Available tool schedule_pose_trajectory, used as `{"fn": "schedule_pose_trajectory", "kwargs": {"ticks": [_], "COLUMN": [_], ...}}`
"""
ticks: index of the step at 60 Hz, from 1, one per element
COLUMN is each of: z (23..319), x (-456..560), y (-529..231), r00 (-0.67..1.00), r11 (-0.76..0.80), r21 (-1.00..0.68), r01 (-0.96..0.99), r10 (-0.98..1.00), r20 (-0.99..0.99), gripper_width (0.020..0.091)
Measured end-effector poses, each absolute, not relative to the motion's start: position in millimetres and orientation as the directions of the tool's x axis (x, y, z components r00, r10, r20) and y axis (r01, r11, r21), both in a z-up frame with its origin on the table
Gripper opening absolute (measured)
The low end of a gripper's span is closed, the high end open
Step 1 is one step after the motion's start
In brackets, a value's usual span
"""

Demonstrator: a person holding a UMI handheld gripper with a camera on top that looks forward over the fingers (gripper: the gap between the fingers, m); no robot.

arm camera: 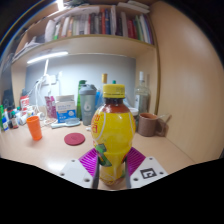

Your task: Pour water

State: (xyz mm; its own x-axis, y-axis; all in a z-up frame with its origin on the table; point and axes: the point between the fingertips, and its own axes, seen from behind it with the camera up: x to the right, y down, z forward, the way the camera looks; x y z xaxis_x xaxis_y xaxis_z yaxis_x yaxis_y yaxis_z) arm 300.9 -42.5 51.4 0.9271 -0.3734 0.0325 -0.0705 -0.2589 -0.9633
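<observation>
Gripper view showed me a yellow bottle (113, 133) with an orange cap and a red label band, standing upright between my two fingers, its base down at my magenta pads (131, 161). My gripper (112, 165) looked closed narrowly about the bottle's lower body, both pads seeming to press its sides, so I judged that I held it, though the contact on the near side was partly hidden by the bottle itself. I took the step in hand to be the carry after the grasp: the cap was on and the bottle was not yet tilted. Beyond the bottle to one side stood a brown mug (149, 124) on the desk (45, 152), the likeliest thing to pour into; to the other side lay a red coaster (74, 139) and, further out, an orange cup (35, 127). Behind the bottle stood a grey-green tumbler (87, 103). The next move, as I judged it, called for bringing the bottle's mouth over a cup and tipping it slowly, and the cap would have to come off first
</observation>
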Motion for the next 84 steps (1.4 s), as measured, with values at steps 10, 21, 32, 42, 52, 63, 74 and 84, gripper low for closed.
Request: {"fn": "schedule_pose_trajectory", "kwargs": {"ticks": [10, 21, 32, 42, 52, 63, 74, 84], "z": [63, 169, 232, 227, 222, 210, 215, 245], "x": [300, 284, 220, 150, 122, 110, 117, 155], "y": [-32, 41, 145, 205, 221, 225, 228, 224], "r00": [0.927, 0.888, 0.34, -0.344, -0.659, -0.714, -0.604, 0.213], "r11": [-0.318, -0.35, -0.342, -0.143, -0.066, -0.014, -0.04, -0.196], "r21": [-0.944, -0.899, -0.321, 0.357, 0.666, 0.722, 0.614, -0.196], "r01": [-0.093, 0.264, 0.883, 0.923, 0.743, 0.692, 0.788, 0.961], "r10": [-0.375, -0.276, -0.004, 0.11, 0.108, 0.133, 0.14, 0.07], "r20": [0.035, 0.368, 0.94, 0.933, 0.745, 0.687, 0.784, 0.974], "gripper_width": [0.0281, 0.0282, 0.0279, 0.0278, 0.028, 0.0281, 0.0281, 0.0282]}}
